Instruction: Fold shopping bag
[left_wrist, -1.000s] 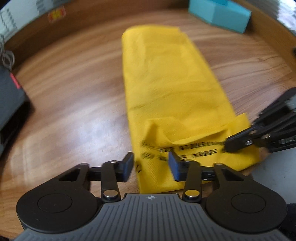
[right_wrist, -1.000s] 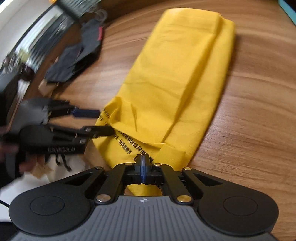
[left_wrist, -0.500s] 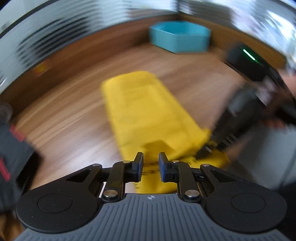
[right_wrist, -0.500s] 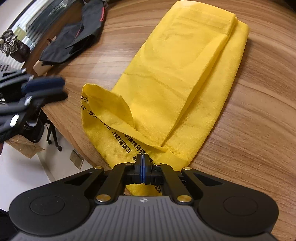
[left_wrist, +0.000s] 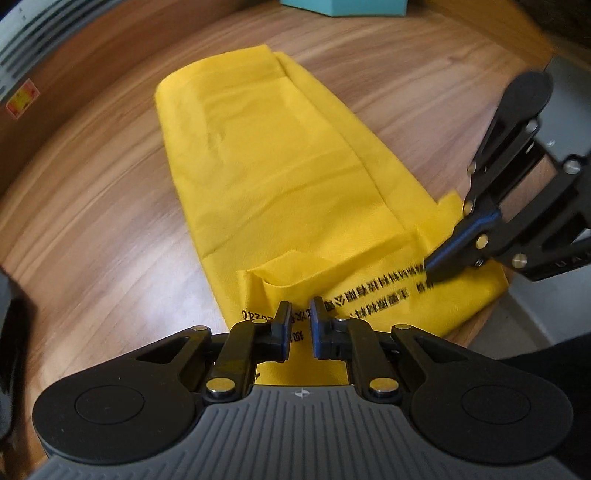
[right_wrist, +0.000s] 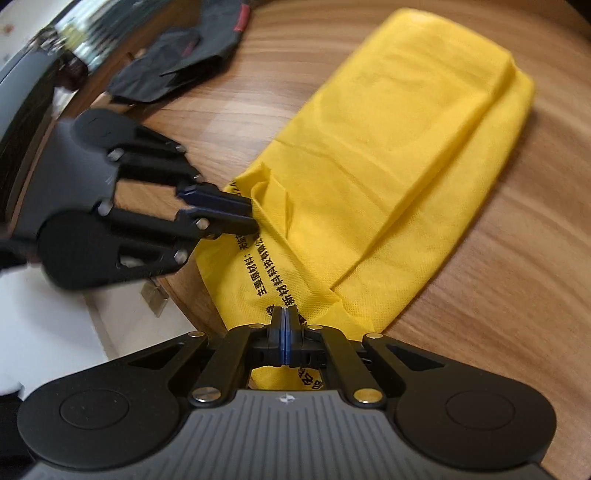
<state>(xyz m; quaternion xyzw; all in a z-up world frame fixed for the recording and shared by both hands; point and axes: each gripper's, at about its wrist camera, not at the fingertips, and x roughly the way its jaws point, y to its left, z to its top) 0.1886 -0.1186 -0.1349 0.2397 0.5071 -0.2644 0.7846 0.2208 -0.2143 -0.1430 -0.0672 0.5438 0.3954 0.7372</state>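
Nearest to us, the left gripper (left_wrist: 299, 314) has returned to the near end of the yellow shopping bag (left_wrist: 273, 177), and its jaws have just been closing: a second ago they stood wide over the printed hem, now only a narrow gap remains. The bag's near edge, with its raised flap (left_wrist: 288, 267), lies between the blue pads (left_wrist: 283, 325); we cannot confirm from either view that the pads press on it yet. We judge this the second pinch needed before the end can be lifted and folded over. The right gripper (right_wrist: 284, 325) is fully closed on the other near corner of the bag, its pads meeting with the yellow fabric caught between them, as in the earlier frames. The printed black text (right_wrist: 269, 273) runs along the hem between the two grippers. Beyond them, the bag lies flat along the wooden table (left_wrist: 92, 221), already folded lengthwise into a long strip, its near end overhanging the table edge. Farther off, a dark bag (right_wrist: 173, 55) rests on the table, well apart, and a teal box (left_wrist: 343, 5) sits at the far edge.
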